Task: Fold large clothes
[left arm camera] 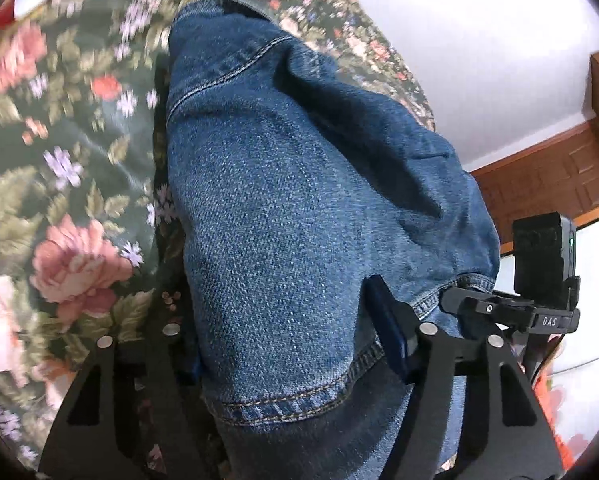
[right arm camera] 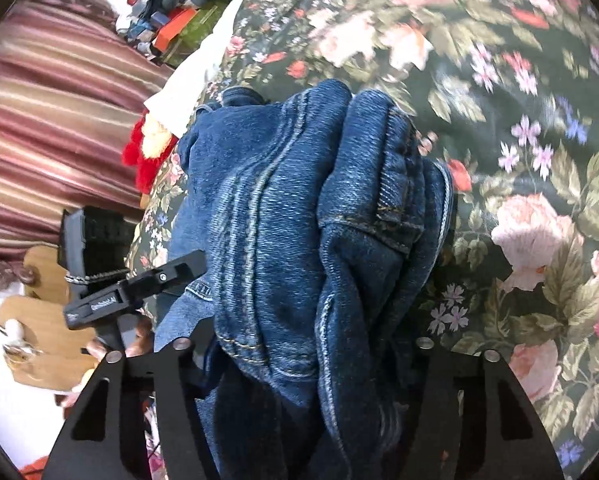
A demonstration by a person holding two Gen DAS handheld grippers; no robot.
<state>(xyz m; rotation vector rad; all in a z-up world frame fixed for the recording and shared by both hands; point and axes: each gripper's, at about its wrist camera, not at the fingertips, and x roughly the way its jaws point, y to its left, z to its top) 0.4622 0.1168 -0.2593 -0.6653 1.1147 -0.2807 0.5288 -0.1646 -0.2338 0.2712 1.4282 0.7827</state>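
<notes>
A floral bedspread [left arm camera: 59,184] fills the background of both wrist views, spreading away ahead of and to either side of the tools. On it lies the denim garment [left arm camera: 299,208], probably jeans judging by the double-stitched seams and the hem; it is bunched into thick rolls rather than laid flat. A striped curtain [right arm camera: 51,120] hangs off to the left of the right-hand tool.

The left gripper [left arm camera: 295,344] stands about half open with a thick fold of denim and its hem running between the fingers; its blue pad [left arm camera: 387,328] lies against the cloth on one side, while the other is hidden, so a firm hold cannot be confirmed. The right gripper [right arm camera: 303,360] is likewise about half open, astride a heavy bunch of seams and folds, with its pads buried from sight.

In my judgement the fold is at an early stage: both tools are taking hold of one end, and the smoothing, doubling over and squaring up all remain.
</notes>
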